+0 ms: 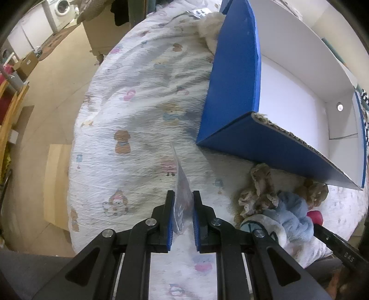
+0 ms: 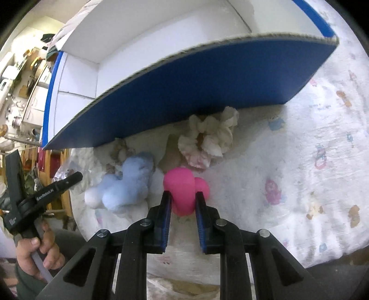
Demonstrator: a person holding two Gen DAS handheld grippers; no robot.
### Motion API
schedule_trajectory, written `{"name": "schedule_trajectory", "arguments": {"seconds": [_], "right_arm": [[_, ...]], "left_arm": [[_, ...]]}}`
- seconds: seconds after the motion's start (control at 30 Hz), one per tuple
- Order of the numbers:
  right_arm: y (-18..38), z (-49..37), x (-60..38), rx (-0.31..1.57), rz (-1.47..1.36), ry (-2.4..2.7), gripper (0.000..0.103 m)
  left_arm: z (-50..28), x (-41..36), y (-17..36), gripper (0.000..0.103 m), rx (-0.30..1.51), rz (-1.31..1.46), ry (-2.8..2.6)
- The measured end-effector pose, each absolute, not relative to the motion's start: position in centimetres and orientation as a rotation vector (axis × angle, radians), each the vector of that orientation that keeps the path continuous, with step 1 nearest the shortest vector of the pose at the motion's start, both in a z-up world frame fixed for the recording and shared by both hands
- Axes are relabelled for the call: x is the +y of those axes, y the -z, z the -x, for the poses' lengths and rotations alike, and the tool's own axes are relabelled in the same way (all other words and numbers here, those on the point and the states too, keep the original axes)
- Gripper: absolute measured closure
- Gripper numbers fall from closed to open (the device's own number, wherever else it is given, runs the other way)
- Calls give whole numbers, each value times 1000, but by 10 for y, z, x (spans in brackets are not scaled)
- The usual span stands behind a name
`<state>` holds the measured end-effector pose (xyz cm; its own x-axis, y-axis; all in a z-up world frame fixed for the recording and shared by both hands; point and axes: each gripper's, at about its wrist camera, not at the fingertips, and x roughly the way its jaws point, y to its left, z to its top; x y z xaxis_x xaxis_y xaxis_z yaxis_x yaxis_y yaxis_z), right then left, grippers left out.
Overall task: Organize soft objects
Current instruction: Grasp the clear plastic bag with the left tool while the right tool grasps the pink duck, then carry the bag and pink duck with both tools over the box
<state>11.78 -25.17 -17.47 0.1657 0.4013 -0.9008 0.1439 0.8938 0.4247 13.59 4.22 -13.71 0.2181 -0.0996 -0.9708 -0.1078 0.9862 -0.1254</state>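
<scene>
Spread across most of both views was a white quilted bedcover [image 1: 143, 97] printed with small cartoon bears, with tan floor and a washing machine [image 1: 61, 7] showing in the upper left of the left wrist frame. On the cover, filling the upper right of that frame, stood an open blue cardboard box [image 1: 233, 76] with a white interior. At bottom centre of the left wrist view, the left gripper [image 1: 182, 196] had its two fingers drawn in on a clear plastic bag [image 1: 182, 184], which stood on edge between the blue pads and poked up past their tips toward the box corner. To the lower right of that frame a heap of soft things lay against the box wall: a beige lace scrunchie [image 1: 258, 191] and a pale blue fluffy scrunchie [image 1: 293, 212] touching it. In the right wrist view the same blue box wall arched across the upper half, and beneath it, near centre, lay a cream ruffled scrunchie [image 2: 209, 136], with the pale blue one at centre left. At lower centre of that frame the right gripper [image 2: 183, 196] had its fingers pinched on either side of a bright pink soft toy [image 2: 182, 187], whose rounded lobes bulged above and to the right of the fingertips. At the lower left edge a hand [image 2: 34, 251] gripped the handle of the other tool.
</scene>
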Motion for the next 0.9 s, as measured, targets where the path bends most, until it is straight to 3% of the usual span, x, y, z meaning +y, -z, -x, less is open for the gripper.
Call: {"name": "schedule_trajectory", "arguments": {"seconds": [0.43, 0.73, 0.9], "right_arm": [[145, -97, -244, 1323, -410, -235, 81], [76, -73, -254, 977, -446, -326, 81], [51, -68, -256, 839, -410, -329, 81]], "left_arm": [[-105, 42, 101, 90, 1252, 119, -60], [-87, 47, 34, 90, 932, 90, -128], [-86, 39, 16, 90, 851, 65, -111]]}}
